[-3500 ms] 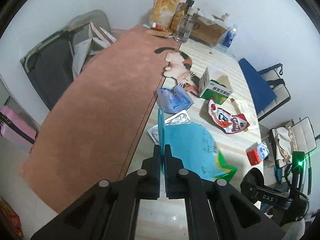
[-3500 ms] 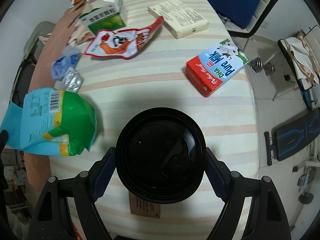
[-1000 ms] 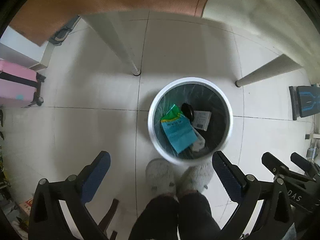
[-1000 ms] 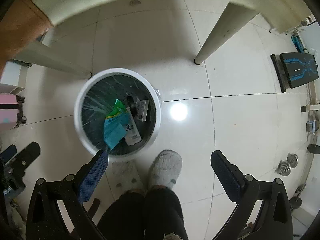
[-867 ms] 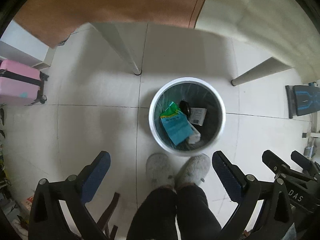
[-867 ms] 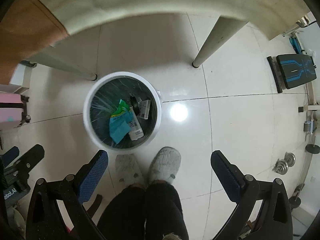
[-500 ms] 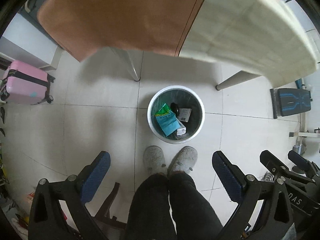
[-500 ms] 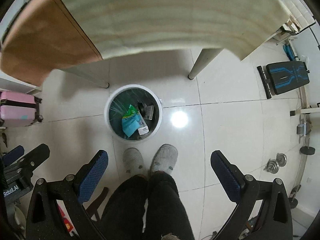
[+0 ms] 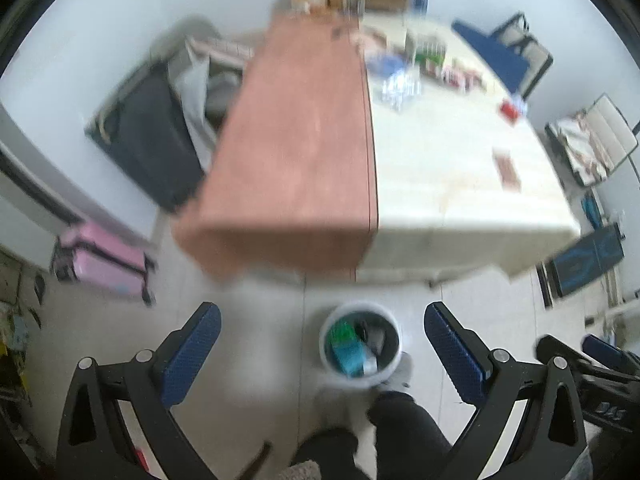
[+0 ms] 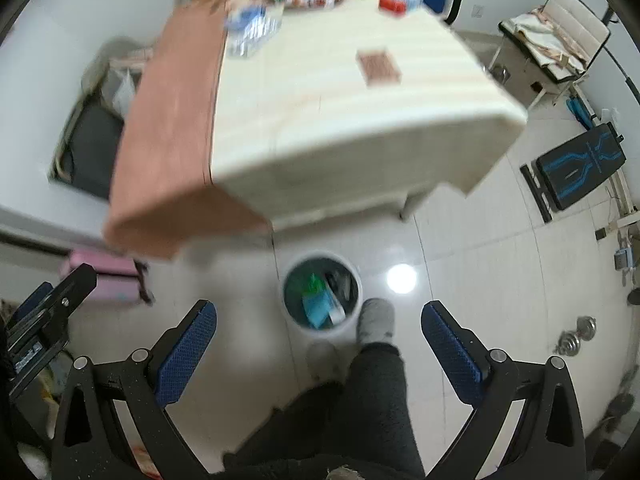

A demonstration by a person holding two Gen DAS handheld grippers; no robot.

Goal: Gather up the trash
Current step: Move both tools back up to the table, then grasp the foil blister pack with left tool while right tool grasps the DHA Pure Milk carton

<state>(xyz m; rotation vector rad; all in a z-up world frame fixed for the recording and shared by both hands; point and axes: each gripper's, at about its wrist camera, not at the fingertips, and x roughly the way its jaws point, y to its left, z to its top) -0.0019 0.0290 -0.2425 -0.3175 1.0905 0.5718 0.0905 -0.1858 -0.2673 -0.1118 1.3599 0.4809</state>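
Both grippers, left point(image 9: 318, 338) and right point(image 10: 319, 336), are hanging spread and empty over the bin point(image 10: 322, 296). I am judging the blurred wrappers point(image 10: 256, 34) on the table point(image 10: 400, 128) light, crinkly, best pinched at an edge.

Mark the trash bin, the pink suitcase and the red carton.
trash bin point(image 10: 358, 276): right wrist view, on its white rim.
pink suitcase point(image 9: 102, 250): left wrist view, on its side panel.
red carton point(image 10: 393, 3): right wrist view, on its red face.
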